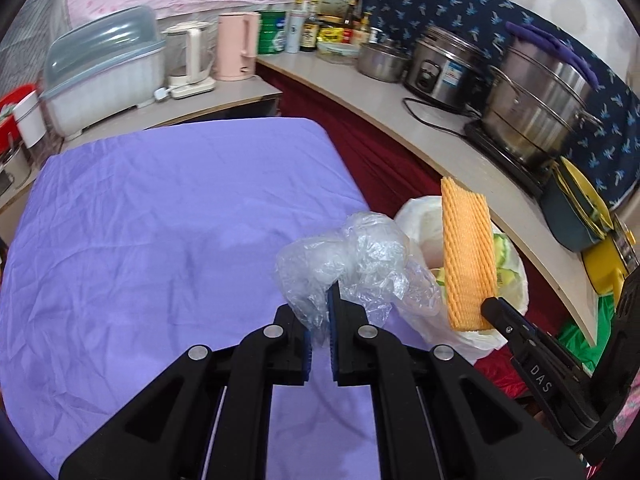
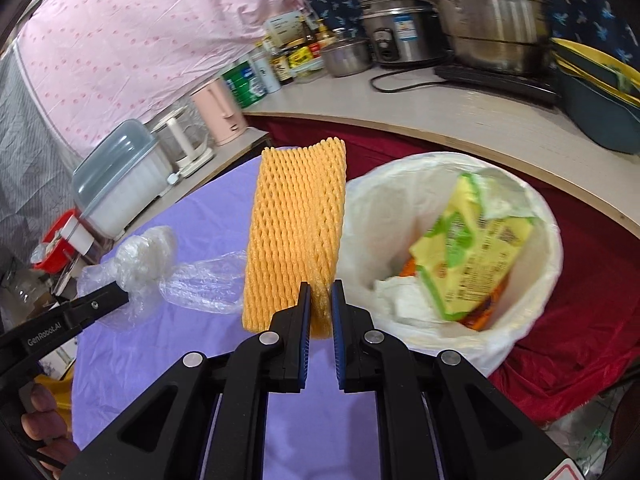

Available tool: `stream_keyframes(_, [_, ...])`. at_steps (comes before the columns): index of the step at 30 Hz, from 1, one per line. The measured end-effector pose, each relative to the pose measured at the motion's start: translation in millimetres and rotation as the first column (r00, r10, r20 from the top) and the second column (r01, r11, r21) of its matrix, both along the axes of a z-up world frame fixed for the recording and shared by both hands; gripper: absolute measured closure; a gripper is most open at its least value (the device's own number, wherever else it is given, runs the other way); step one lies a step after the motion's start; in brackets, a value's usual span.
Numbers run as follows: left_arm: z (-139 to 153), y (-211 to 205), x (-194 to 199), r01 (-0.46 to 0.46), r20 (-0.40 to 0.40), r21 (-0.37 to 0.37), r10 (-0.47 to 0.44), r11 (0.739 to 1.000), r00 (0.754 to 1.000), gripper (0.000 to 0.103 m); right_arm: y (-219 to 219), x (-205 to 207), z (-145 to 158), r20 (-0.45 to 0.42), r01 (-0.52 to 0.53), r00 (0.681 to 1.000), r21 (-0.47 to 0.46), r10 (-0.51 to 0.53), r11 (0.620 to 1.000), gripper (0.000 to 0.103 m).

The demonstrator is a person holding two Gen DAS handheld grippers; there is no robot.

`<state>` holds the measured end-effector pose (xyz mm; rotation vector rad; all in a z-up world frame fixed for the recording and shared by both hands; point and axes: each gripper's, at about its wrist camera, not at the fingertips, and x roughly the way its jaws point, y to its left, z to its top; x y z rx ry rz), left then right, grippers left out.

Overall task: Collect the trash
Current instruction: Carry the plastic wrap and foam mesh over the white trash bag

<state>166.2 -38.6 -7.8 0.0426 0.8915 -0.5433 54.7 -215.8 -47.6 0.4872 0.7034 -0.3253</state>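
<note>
The left gripper [image 1: 320, 320], at lower centre of its own view, has its blue-padded fingers clamped on a crumpled clear plastic bag [image 1: 352, 264] that balloons just above the fingertips, over the purple tablecloth [image 1: 160, 220]. At lower centre of the right wrist view, the right gripper [image 2: 320, 312] pinches the bottom edge of an orange foam net sleeve [image 2: 296, 232], which stands upright directly above its fingers. Just right of the sleeve, in the centre right of that frame, sits the white-lined trash bin [image 2: 536, 216], holding a yellow-green snack wrapper [image 2: 472, 248] and white paper. Along the upper right, a curved countertop [image 2: 440, 120] carries steel pots [image 2: 488, 20], with a pink kettle [image 2: 218, 114] at upper left.
</note>
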Motion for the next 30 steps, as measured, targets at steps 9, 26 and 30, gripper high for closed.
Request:
stream_keyframes(9, [4,-54,-14,0.086,0.017,0.019,-0.086,0.996,0.996,0.097,-54,-20,-7,-0.036,0.078,0.996,0.03,-0.077,0.996,0.093])
stream_keyframes(26, [-30,-165,-7,0.242,-0.025,0.116,-0.241,0.963,0.97,0.095,-108,-52,-11,-0.018,0.214,0.977,0.044,-0.214,0.976,0.093])
stream_keyframes(30, [-33,-181,0,0.237,-0.012,0.113,-0.237,0.965,0.971,0.082,-113,-56,-12,-0.019,0.224,0.974,0.043,-0.224,0.974,0.093])
